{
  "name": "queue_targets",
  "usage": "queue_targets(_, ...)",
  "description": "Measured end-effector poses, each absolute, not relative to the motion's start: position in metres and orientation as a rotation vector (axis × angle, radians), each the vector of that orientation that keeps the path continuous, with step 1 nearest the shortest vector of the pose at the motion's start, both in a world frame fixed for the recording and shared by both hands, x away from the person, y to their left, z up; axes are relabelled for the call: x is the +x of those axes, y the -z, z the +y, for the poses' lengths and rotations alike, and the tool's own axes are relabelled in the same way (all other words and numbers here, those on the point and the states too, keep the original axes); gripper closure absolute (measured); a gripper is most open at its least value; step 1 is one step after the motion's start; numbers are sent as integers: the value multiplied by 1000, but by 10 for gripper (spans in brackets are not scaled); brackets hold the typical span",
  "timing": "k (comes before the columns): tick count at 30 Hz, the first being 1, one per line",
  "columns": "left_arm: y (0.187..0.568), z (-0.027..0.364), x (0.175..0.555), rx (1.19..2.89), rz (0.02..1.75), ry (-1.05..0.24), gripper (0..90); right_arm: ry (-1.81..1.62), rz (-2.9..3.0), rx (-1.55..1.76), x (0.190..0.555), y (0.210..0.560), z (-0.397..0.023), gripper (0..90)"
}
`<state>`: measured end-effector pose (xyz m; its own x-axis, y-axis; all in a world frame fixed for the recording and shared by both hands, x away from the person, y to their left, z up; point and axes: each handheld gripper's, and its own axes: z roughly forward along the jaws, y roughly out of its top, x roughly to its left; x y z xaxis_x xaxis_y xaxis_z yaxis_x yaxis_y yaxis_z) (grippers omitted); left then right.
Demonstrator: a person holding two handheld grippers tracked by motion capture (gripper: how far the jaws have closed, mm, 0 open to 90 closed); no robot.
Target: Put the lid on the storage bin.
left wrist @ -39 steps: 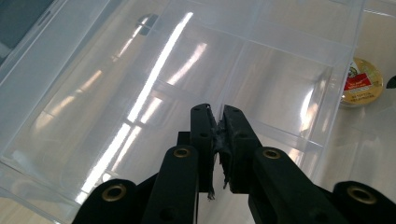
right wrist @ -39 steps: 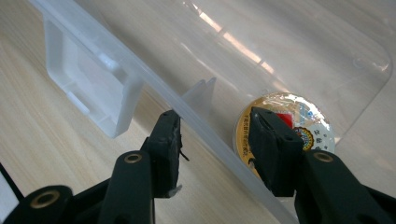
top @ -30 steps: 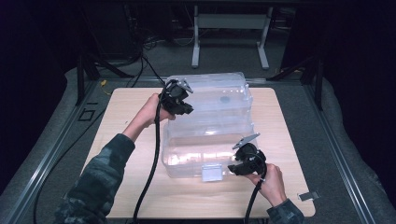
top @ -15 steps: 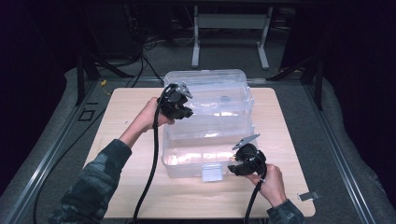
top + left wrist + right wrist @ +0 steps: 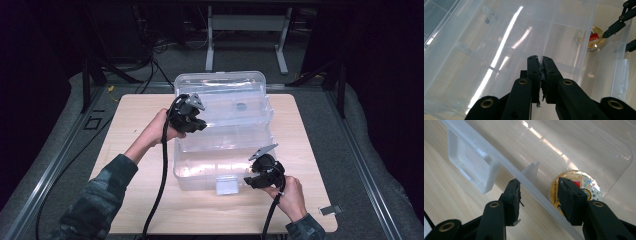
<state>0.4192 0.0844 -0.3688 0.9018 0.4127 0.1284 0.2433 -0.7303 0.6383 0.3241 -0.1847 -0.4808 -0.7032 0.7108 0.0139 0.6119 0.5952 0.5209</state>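
Note:
A clear plastic tiered box point(image 5: 196, 172) stands open on the wooden table point(image 5: 135, 120), its lid point(image 5: 220, 80) raised at the back. My left gripper point(image 5: 200, 125) is shut on the thin wall of the upper tray point(image 5: 235, 112); in the left gripper view the jaws point(image 5: 541, 62) pinch that clear edge. My right gripper point(image 5: 250, 180) is open at the box's front right corner. In the right gripper view it point(image 5: 539, 187) straddles the front rim point(image 5: 534, 186), one jaw outside, one inside beside a gold round disc point(image 5: 579, 181) with a red label. The disc point(image 5: 594, 38) also lies in the bottom compartment.
A white latch point(image 5: 226, 185) hangs on the box's front wall. Black cables trail from both grippers toward the near edge. A small clip point(image 5: 330, 210) lies near the table's right front corner. Dark frames and cables stand behind the table.
The upper tray and lid have swung up and back, spreading the tiers apart. My left gripper has shifted slightly toward me with the tray. The right gripper has stayed at the front rim.

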Motion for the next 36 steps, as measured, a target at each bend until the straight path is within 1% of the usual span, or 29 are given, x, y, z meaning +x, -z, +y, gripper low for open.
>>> queue_targets(16, 372, 86, 400, 2420, 426, -346, 866, -740, 2635, 1101, 325, 480, -184, 535)
queue_targets(22, 373, 85, 393, 2427, 411, -376, 867, -738, 2634, 1099, 325, 480, -184, 533)
queue_targets(36, 376, 85, 383, 2439, 396, -357, 869, -711, 2632, 1093, 323, 479, -181, 534)
